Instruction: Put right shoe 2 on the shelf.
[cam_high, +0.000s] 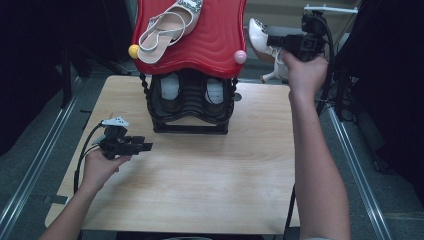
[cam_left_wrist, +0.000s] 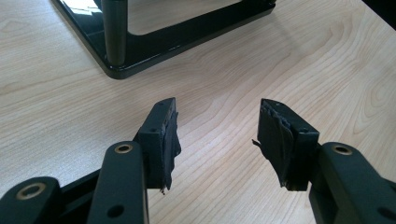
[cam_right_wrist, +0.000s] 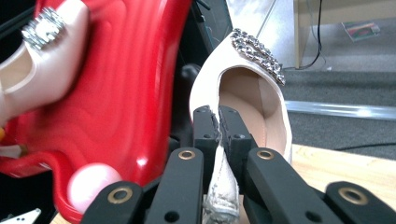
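A red-topped shoe rack (cam_high: 200, 40) stands at the back of the wooden table (cam_high: 200, 170). One cream heeled shoe (cam_high: 167, 27) with a jewelled toe lies on its top shelf. Its mate, a second cream shoe (cam_high: 260, 40), hangs in the air to the right of the shelf, with my right gripper (cam_high: 272, 39) shut on its side wall. The right gripper view has the jaws pinching the rim of that shoe (cam_right_wrist: 243, 88) beside the red shelf (cam_right_wrist: 126, 84). My left gripper (cam_high: 145, 146) rests low over the table at the left, open, with bare wood between its fingers (cam_left_wrist: 161, 135).
Two dark shoes (cam_high: 192, 90) sit on the rack's lower black tier. The rack's black base (cam_left_wrist: 154, 46) lies just ahead of my left gripper. Yellow (cam_high: 133, 51) and pink (cam_high: 240, 56) knobs mark the shelf's front corners. Metal rails run along both sides of the table.
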